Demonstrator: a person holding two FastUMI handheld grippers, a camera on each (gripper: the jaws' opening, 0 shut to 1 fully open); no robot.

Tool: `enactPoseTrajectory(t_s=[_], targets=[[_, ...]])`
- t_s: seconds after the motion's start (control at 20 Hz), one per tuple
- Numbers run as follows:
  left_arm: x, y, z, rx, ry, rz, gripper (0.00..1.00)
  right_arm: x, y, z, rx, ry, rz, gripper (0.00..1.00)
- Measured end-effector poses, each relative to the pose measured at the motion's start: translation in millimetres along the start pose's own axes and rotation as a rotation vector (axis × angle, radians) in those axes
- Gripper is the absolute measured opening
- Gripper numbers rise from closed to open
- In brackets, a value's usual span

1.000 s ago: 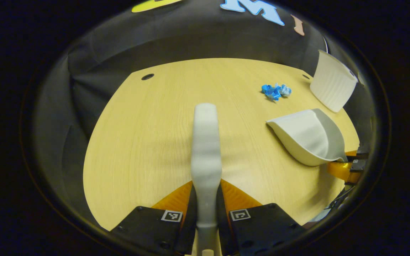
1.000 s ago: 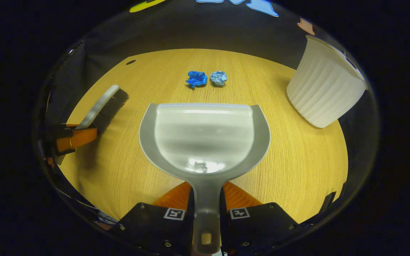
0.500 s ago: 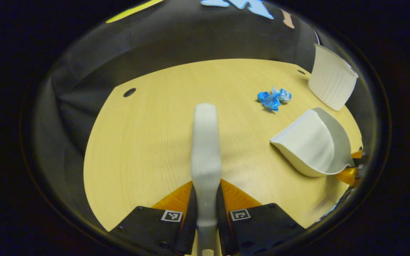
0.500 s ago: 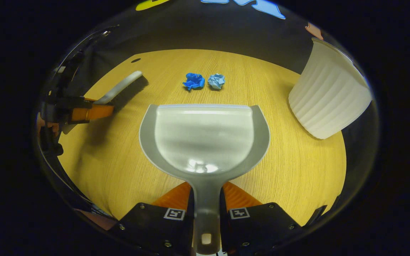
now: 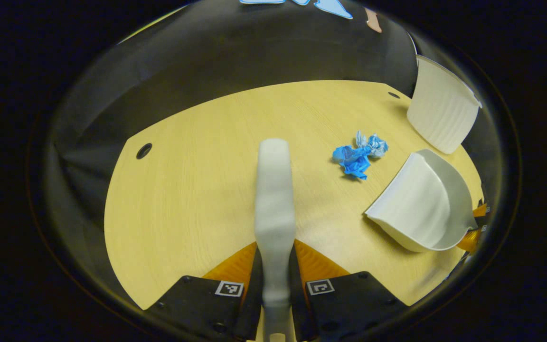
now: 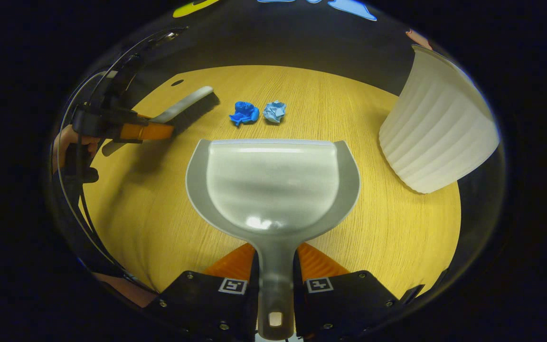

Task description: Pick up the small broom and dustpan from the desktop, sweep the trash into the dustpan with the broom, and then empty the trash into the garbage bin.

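the left gripper point(image 5: 276, 285) is clamped on the handle of the small broom point(image 5: 274, 199), a pale grey moulded plastic piece with dark bristles, both fingers pressed to its sides. the right gripper point(image 6: 276, 285) is likewise closed on the stem of the light grey plastic dustpan point(image 6: 273, 185), a shallow scoop with raised side walls and a straight front lip.

both tools are in hand, so pick-up appears done; the step in hand is judged to be lining up for the sweep. in the right gripper view the two crumpled paper scraps point(image 6: 257, 112), one deep blue and one pale blue, lie touching each other on the light wood-grain desktop point(image 6: 397, 228), just beyond the dustpan lip and a little to its left. the broom head sits beside them on the far left.

the next move would seem to call for setting the pan lip flat against the desktop close behind the scraps and drawing the bristles across from the far side; the scraps look light and springy and may skip past the lip.

the white ribbed plastic garbage bin point(image 6: 437, 123), tapered and open-topped, stands on the right of the desktop, well apart from the scraps. its surface is matt, the dustpan's faintly glossy.
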State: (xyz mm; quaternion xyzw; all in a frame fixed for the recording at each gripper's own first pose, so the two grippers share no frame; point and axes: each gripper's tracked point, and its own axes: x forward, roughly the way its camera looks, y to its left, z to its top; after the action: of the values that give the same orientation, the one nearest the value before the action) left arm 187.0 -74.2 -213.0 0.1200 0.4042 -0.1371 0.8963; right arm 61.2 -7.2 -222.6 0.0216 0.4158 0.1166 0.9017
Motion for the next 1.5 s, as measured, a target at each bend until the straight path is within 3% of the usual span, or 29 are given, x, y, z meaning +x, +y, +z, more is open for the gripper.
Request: enactPoseTrajectory(t_s=[0.8, 1.05, 1.3, 1.4, 1.5], targets=[[45.0, -73.3, 72.1, 0.228, 0.000, -0.201, 0.36, 13.2, -15.8, 14.9, -0.076, -0.001, 0.014, 0.31], [28.6, -103.8, 74.2, 0.271, 0.023, -0.305, 0.36, 11.8, -15.1, 17.4, -0.102, -0.005, 0.026, 0.31], [8.9, -135.1, 65.6, 0.291, 0.034, -0.360, 0.32, 11.2, -14.9, 23.3, -0.109, -0.015, 0.025, 0.31], [2.7, -146.2, 60.3, 0.297, 0.039, -0.376, 0.36, 9.7, -15.5, 27.1, -0.107, -0.022, 0.026, 0.31], [-4.3, -156.0, 54.4, 0.295, 0.045, -0.387, 0.34, 7.9, -13.6, 30.2, -0.102, -0.028, 0.027, 0.31]])
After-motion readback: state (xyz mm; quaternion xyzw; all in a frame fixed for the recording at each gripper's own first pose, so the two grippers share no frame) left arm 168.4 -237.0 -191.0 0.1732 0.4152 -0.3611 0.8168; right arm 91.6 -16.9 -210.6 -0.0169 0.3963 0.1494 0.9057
